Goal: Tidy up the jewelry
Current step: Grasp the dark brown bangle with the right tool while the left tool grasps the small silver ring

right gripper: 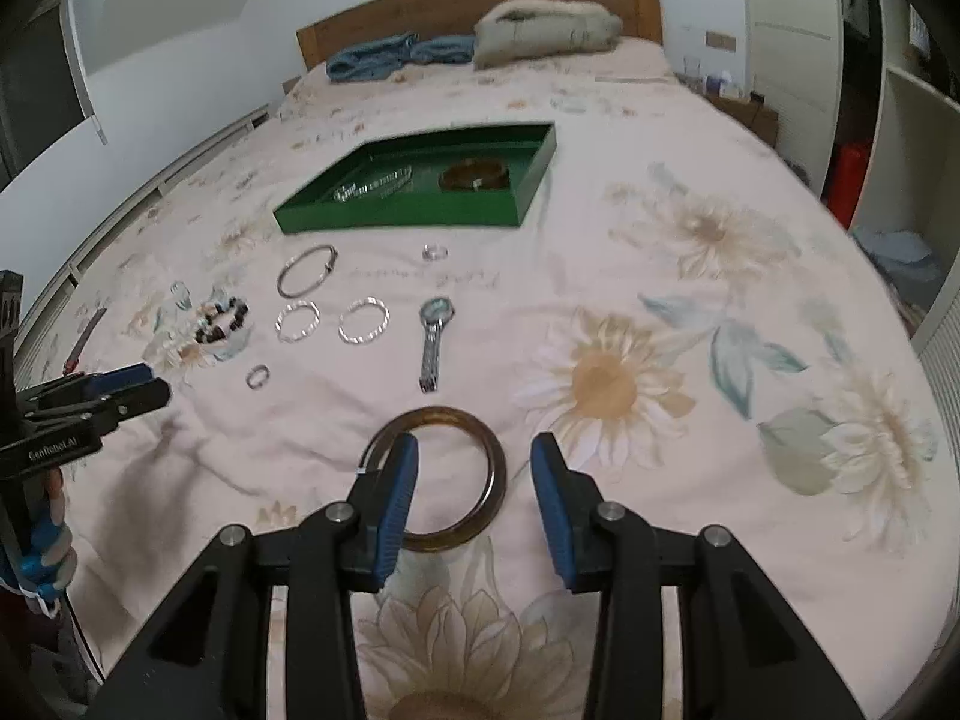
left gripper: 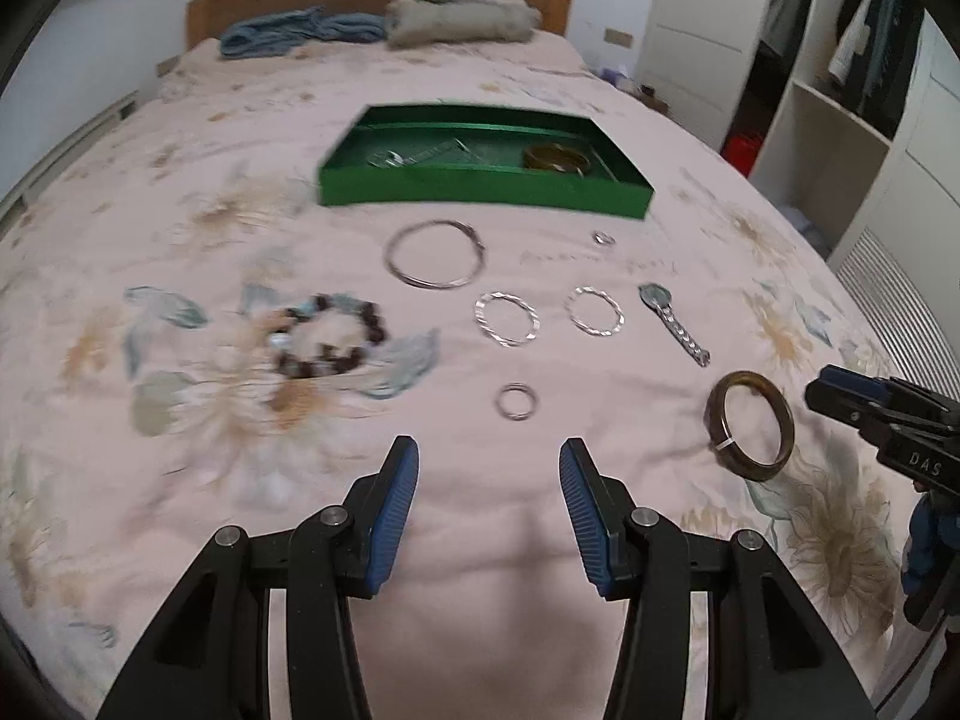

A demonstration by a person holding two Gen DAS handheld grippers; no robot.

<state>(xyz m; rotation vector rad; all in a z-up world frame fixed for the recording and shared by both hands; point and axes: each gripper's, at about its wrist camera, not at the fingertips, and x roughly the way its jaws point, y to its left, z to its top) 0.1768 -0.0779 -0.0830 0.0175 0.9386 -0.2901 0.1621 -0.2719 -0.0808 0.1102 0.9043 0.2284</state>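
Note:
A green tray (left gripper: 480,192) (right gripper: 396,217) lies on the bed and holds a brown bangle (left gripper: 555,157) and silver pieces. Loose on the sheet are a silver bangle (left gripper: 435,253), two silver hoops (left gripper: 507,319) (left gripper: 594,311), a small ring (left gripper: 516,402), a tiny ring (left gripper: 603,237), a beaded bracelet (left gripper: 330,336) and a watch (left gripper: 672,318). My left gripper (left gripper: 489,462) is open and empty over bare sheet. My right gripper (right gripper: 474,462) is open, its left finger over a brown bangle (right gripper: 480,480) (left gripper: 750,433) lying on the sheet.
The bed (left gripper: 150,210) has a flowered pink sheet, a folded blue cloth (left gripper: 300,30) and a grey pillow (left gripper: 462,15) at the wooden headboard. An open wardrobe (left gripper: 840,90) stands to the right. A wall and radiator run along the left side.

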